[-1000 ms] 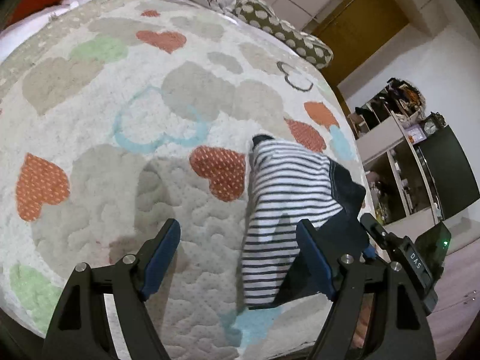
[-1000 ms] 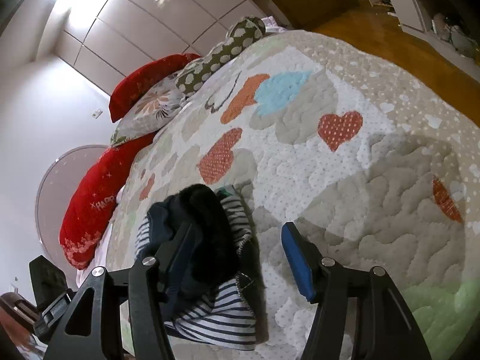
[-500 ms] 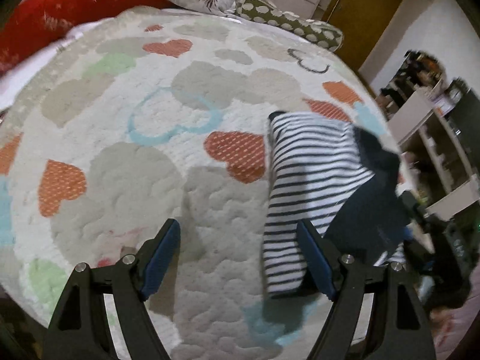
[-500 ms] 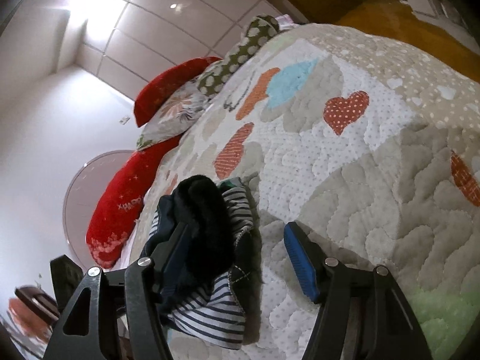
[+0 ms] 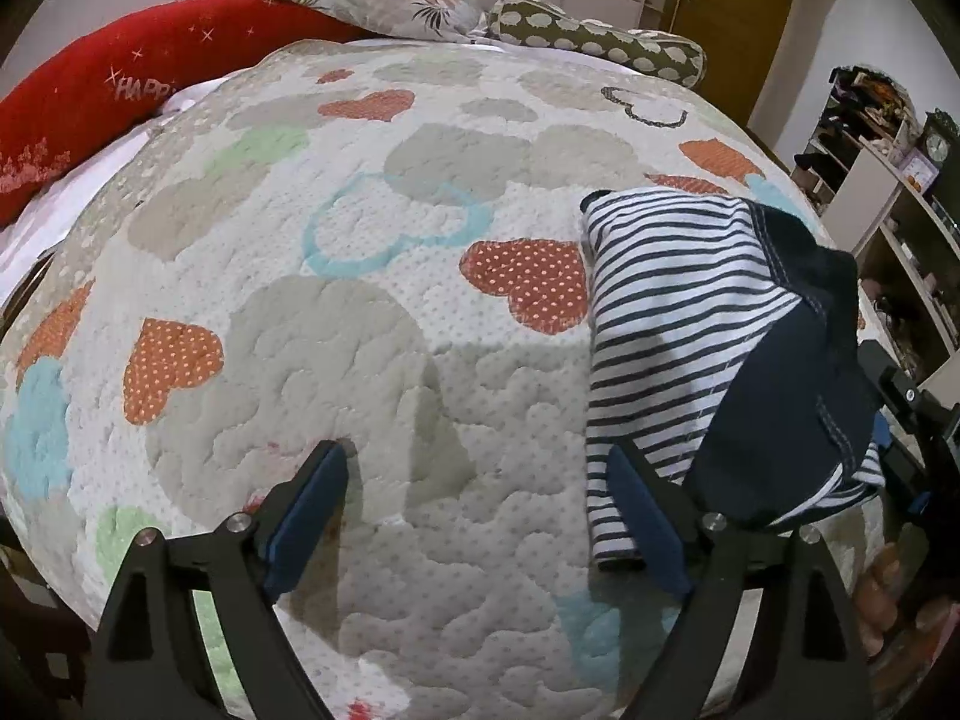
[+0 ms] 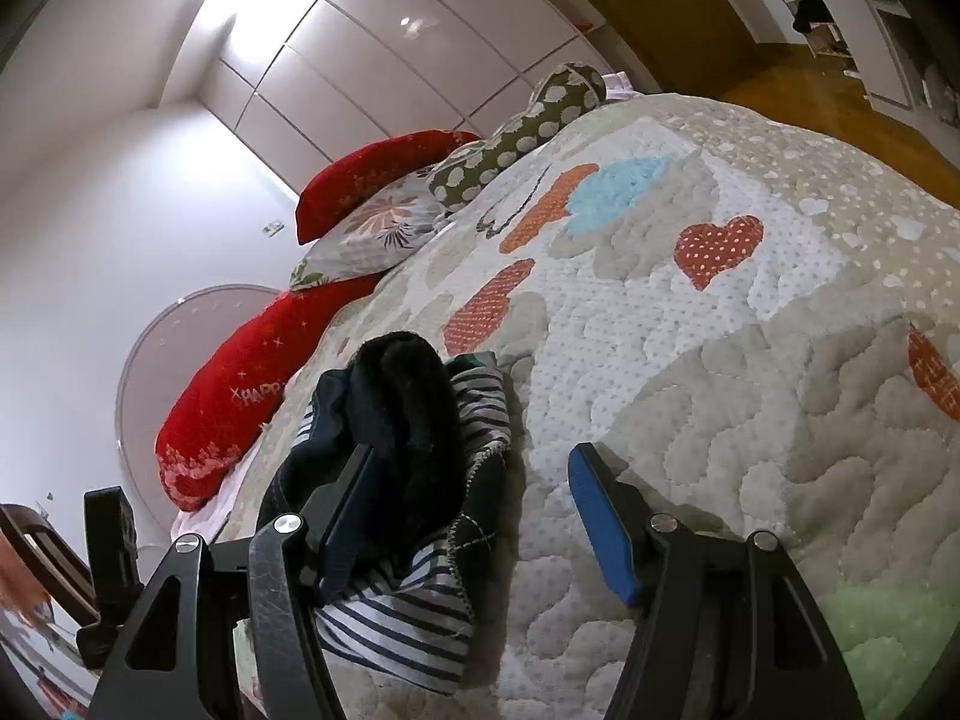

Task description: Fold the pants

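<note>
From my left wrist, my left gripper (image 5: 474, 510) hangs over the heart-patterned quilt (image 5: 360, 360), its jaws spreading wider with nothing but bedding between the blue pads. The striped pants (image 5: 678, 312), partly folded with a navy portion on top, lie on the quilt at the right; my right-hand finger (image 5: 645, 534) sits just beside their near edge, and I cannot tell whether it touches. Red pillows (image 5: 108, 96) and a spotted bolster (image 5: 594, 51) line the far edge of the bed.

From my right wrist, my right gripper (image 6: 474, 516) stands parted. The bunched pants (image 6: 408, 450) heap against and over my left-hand finger (image 6: 348, 516), while the other pad (image 6: 600, 522) stands clear above bare quilt (image 6: 720, 390); the pads do not clamp the cloth.
</note>
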